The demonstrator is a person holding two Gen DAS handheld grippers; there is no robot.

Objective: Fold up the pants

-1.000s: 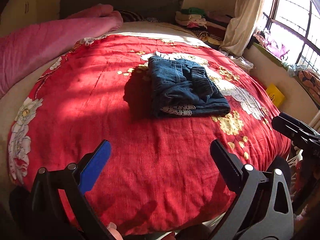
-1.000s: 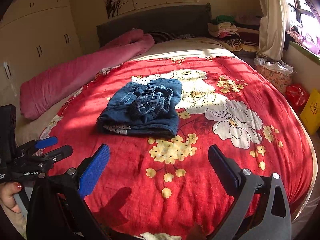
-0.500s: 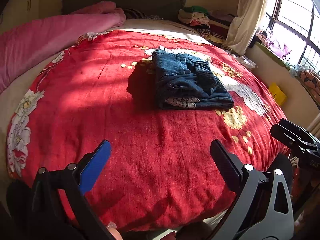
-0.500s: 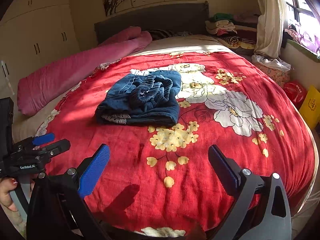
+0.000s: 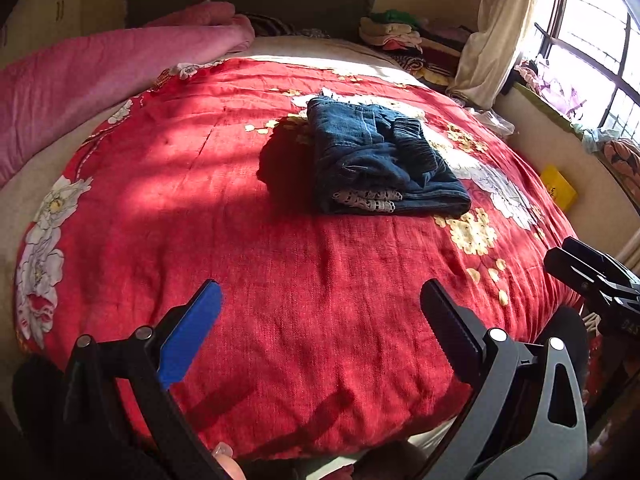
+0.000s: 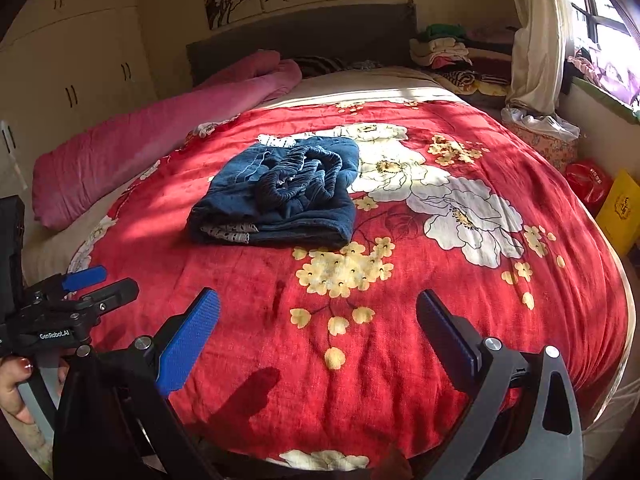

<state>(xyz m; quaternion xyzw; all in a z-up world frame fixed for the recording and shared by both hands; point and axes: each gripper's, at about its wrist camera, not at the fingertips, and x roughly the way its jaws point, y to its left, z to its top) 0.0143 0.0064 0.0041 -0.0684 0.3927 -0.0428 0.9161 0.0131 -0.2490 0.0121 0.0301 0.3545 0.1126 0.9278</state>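
Observation:
Dark blue pants (image 5: pixel 380 160) (image 6: pixel 280 196) lie folded into a compact bundle in the middle of the red flowered bedspread (image 5: pixel 200 200) (image 6: pixel 400 340), elastic waistband on top and a bit of white lace at the near edge. My left gripper (image 5: pixel 320 312) hovers open over the bed's near edge, well short of the pants, nothing between its fingers. My right gripper (image 6: pixel 318 320) is open too, also back at the near edge and empty. Each gripper shows at the side of the other's view: the right (image 5: pixel 592 276), the left (image 6: pixel 80 292) held by a hand (image 6: pixel 14 384).
A rolled pink quilt (image 6: pixel 140 140) lies along the bed's left side. Stacked clothes (image 6: pixel 448 48) sit by the dark headboard (image 6: pixel 304 36). A curtain (image 6: pixel 536 32), a window ledge, a red bag (image 6: pixel 588 184) and a yellow box (image 6: pixel 620 208) are on the right. White cupboards (image 6: pixel 72 60) stand left.
Both grippers have drawn back slightly from the bed and tilted, so the folded pants sit a little farther off in view. The pants have not moved. Both stay open.

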